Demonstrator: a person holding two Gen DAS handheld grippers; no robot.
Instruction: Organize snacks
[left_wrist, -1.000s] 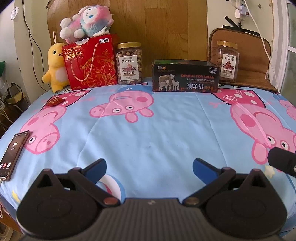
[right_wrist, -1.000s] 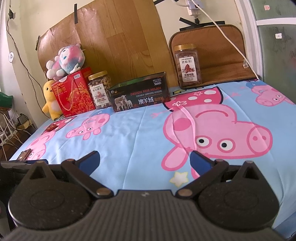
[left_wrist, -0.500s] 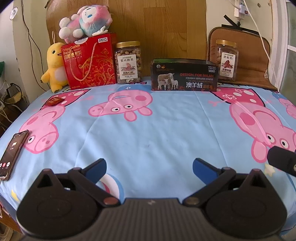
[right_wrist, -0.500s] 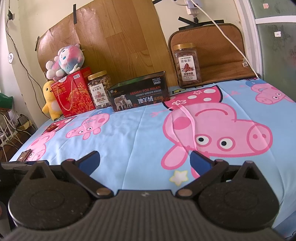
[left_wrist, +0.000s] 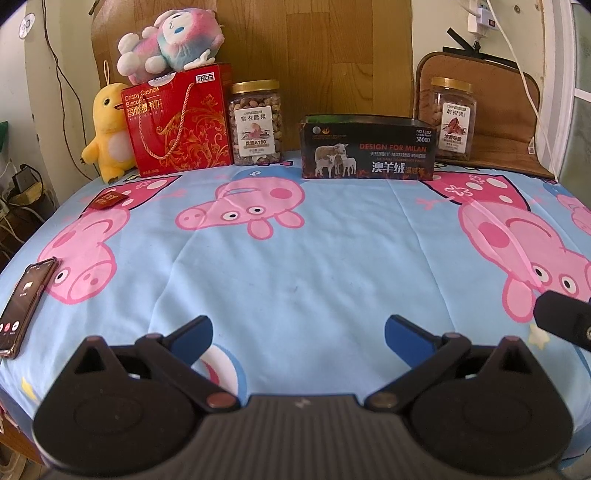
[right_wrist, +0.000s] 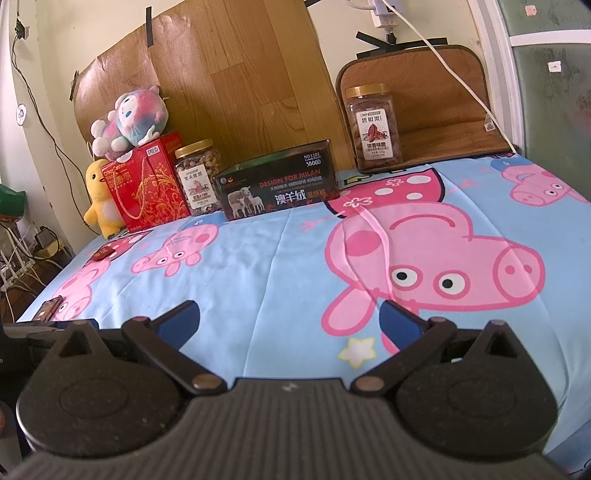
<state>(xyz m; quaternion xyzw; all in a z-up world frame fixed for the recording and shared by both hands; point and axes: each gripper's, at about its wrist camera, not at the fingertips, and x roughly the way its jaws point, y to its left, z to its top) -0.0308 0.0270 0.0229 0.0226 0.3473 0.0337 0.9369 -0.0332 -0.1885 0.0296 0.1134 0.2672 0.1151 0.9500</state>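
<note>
- Left gripper: black body with blue-tipped fingers, jaws spread wide, nothing between them; it hovers low over the near edge of the light-blue pig-print bedsheet.
- Right gripper: same build, jaws likewise released and empty, over the near part of the same sheet; its black edge shows at the right of the left wrist view.
- Near left edge of the sheet: a smartphone with a lit screen, lying flat.
- Farther back on the left: a small dark-red flat packet, lying on the sheet, apart from the other goods.
- Back row, left to right: yellow plush duck; red cardboard gift box of cashew biscuits with rope handle, upright, just beside the duck; pink-and-blue plush toy resting on top of the red box; clear plastic nut jar with gold lid, just beside the box; long black carton printed with sheep, apart from that jar.
- Far right: second clear gold-lidded nut jar, standing on a brown mat behind the black carton's right end.
</note>
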